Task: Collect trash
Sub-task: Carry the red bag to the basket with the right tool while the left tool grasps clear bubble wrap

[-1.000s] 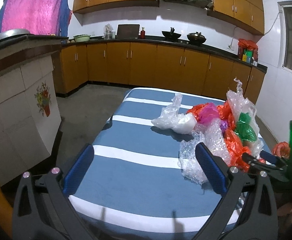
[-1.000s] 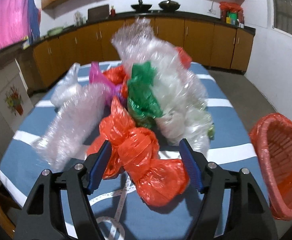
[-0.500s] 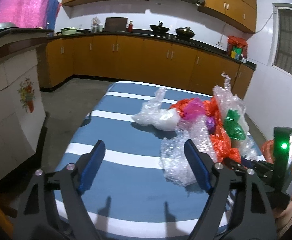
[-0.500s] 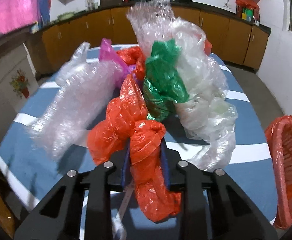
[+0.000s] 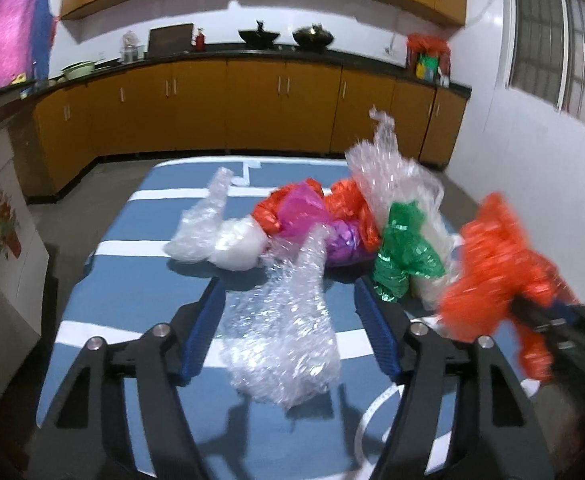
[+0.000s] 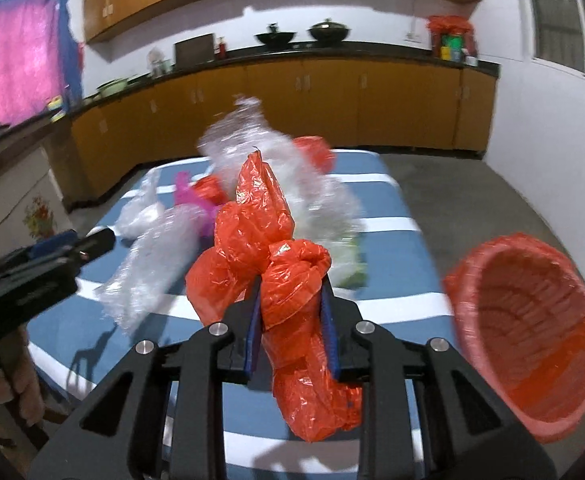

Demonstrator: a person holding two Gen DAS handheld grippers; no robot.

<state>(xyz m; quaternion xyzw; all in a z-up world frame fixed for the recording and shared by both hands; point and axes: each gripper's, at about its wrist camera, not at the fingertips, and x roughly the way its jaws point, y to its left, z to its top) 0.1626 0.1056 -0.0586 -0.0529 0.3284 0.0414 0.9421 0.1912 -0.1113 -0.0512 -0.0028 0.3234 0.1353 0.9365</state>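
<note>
My right gripper (image 6: pixel 291 312) is shut on an orange plastic bag (image 6: pixel 276 248) and holds it lifted above the striped table (image 6: pixel 396 236). The bag also shows in the left wrist view (image 5: pixel 492 272), at the right. My left gripper (image 5: pixel 290 320) is open, its blue fingers on either side of a clear bubble-wrap wad (image 5: pixel 288 320) that lies on the table (image 5: pixel 132 280). Behind it lies a heap of trash: clear bags (image 5: pixel 212 232), a pink bag (image 5: pixel 300 216), a green bag (image 5: pixel 404 248) and more orange bags (image 5: pixel 348 204). A red basket (image 6: pixel 528 320) stands right of the table.
Wooden kitchen cabinets (image 5: pixel 252 104) with a dark counter run along the back wall. A white panel with a flower sticker (image 5: pixel 0 224) stands left of the table. A white wall and a window (image 5: pixel 552 40) are to the right. Grey floor (image 6: pixel 472 192) surrounds the table.
My right gripper closed on the orange bag and lifted it off the heap toward the basket. My left gripper moved forward and right until its open fingers flank the bubble wrap.
</note>
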